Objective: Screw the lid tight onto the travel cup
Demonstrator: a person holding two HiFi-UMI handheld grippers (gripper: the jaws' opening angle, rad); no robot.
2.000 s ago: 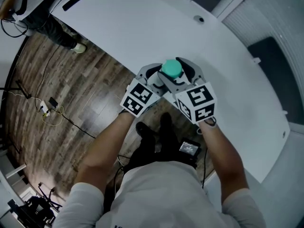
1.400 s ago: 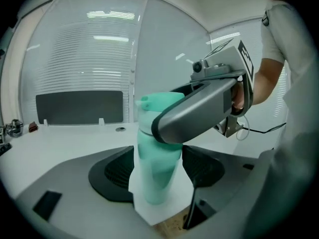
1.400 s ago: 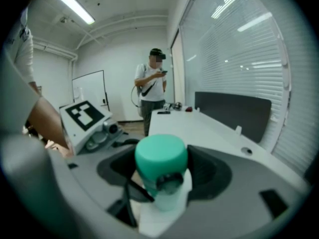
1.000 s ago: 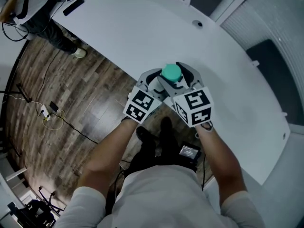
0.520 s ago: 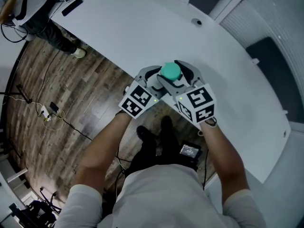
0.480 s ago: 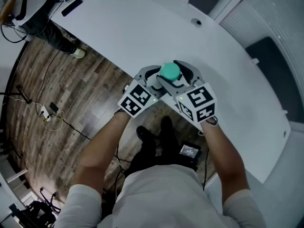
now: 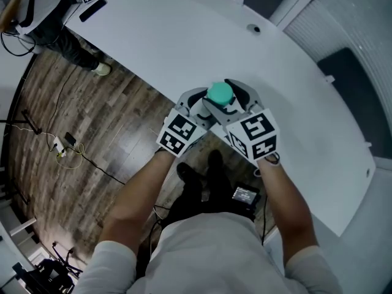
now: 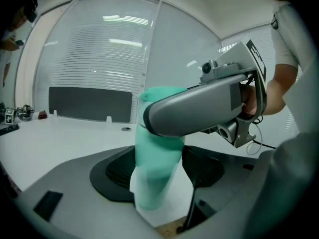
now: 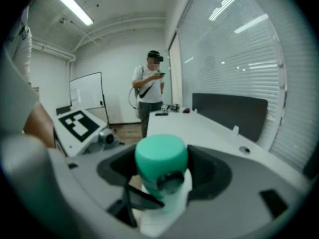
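left gripper (image 7: 197, 105): jaws closed on travel cup (image 8: 153, 169) body | right gripper (image 7: 237, 100): jaws closed on green lid (image 9: 161, 155) atop cup | place: upright, at near edge of white table (image 7: 184, 29)

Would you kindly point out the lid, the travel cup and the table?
lid (image 7: 220, 92): head view, round teal top.
travel cup (image 8: 154, 173): left gripper view, teal body.
table (image 7: 184, 35): head view, bare white surface.

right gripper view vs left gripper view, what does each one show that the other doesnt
Only the right gripper view: the lid's rounded top, a standing person and a whiteboard. Only the left gripper view: the right tool clamped across the cup's top. Both: the green travel cup and the white table.
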